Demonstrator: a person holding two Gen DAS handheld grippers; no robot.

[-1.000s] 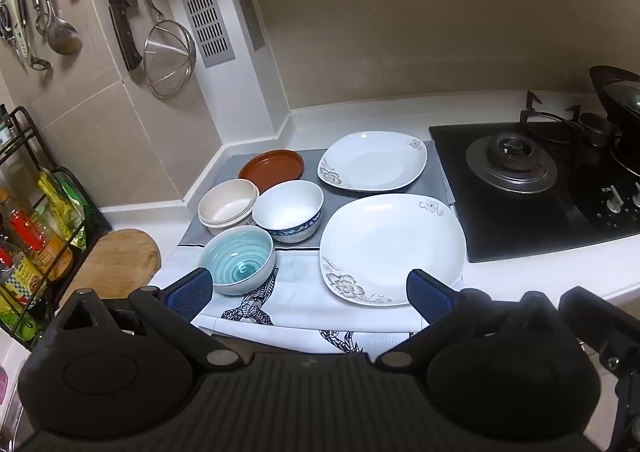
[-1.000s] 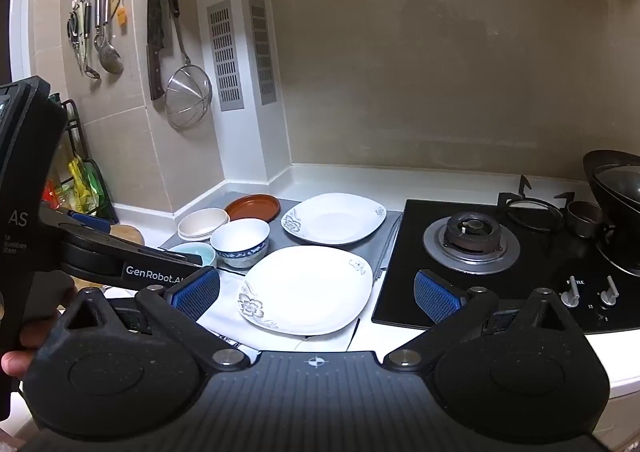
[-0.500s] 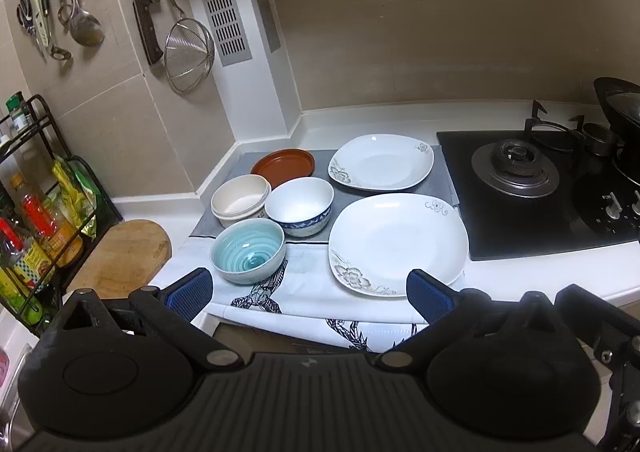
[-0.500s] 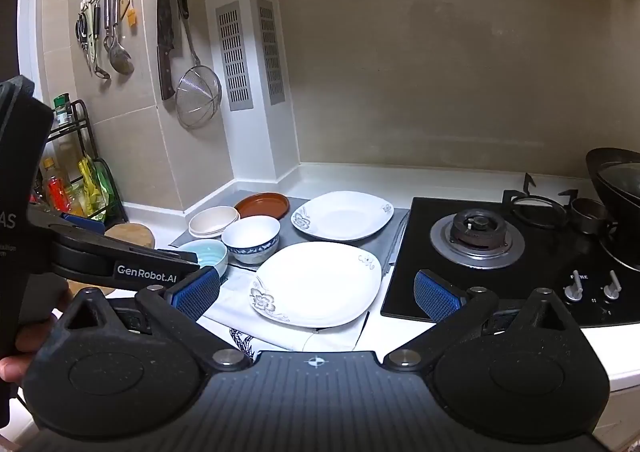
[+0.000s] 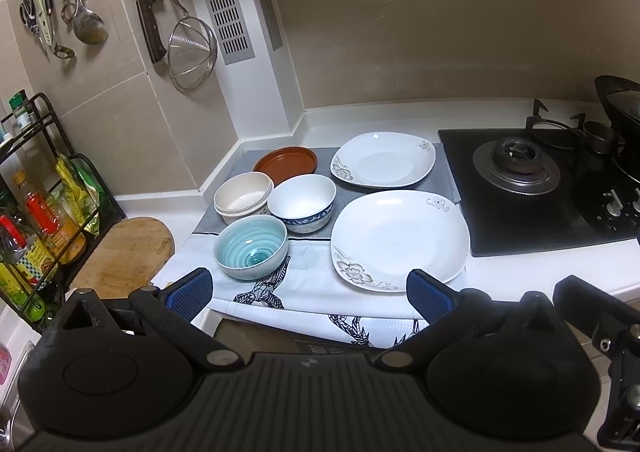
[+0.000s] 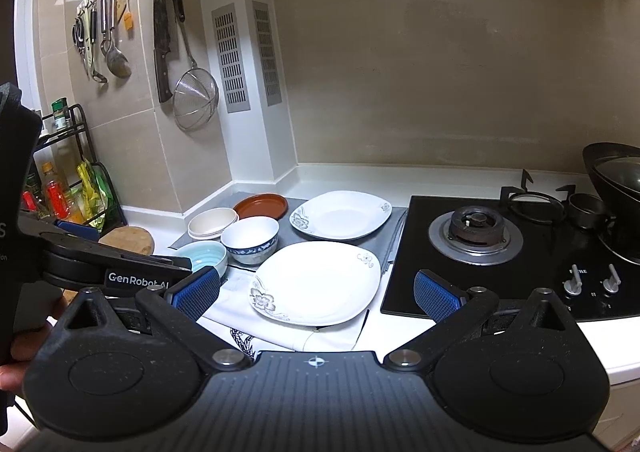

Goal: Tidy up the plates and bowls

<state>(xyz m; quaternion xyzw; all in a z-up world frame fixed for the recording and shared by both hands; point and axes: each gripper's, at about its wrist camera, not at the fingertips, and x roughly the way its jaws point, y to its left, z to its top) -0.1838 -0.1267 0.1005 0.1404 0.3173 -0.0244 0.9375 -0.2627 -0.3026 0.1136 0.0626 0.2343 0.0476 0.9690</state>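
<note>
Two white square plates with flower prints lie on the counter, the near plate (image 5: 400, 240) (image 6: 316, 284) and the far plate (image 5: 383, 159) (image 6: 341, 215). Left of them stand a teal bowl (image 5: 251, 246) (image 6: 202, 257), a white bowl with a blue band (image 5: 301, 203) (image 6: 250, 234), a cream bowl stack (image 5: 243, 200) (image 6: 213, 222) and a brown dish (image 5: 285, 160) (image 6: 261, 205). My left gripper (image 5: 310, 296) is open and empty, held before the counter edge. My right gripper (image 6: 316, 292) is open and empty, held back in front of the near plate.
A black gas hob (image 5: 532, 188) (image 6: 500, 252) with a wok (image 6: 616, 176) fills the right side. A wooden board (image 5: 124, 252) and a bottle rack (image 5: 36, 204) stand at the left. Utensils, a knife and a strainer (image 5: 192, 52) hang on the wall. A printed cloth (image 5: 312, 280) hangs over the counter edge.
Both grippers have pulled back and up from the counter, so the dishes look smaller and lower in view. Nothing on the counter has moved. Both stay open.
</note>
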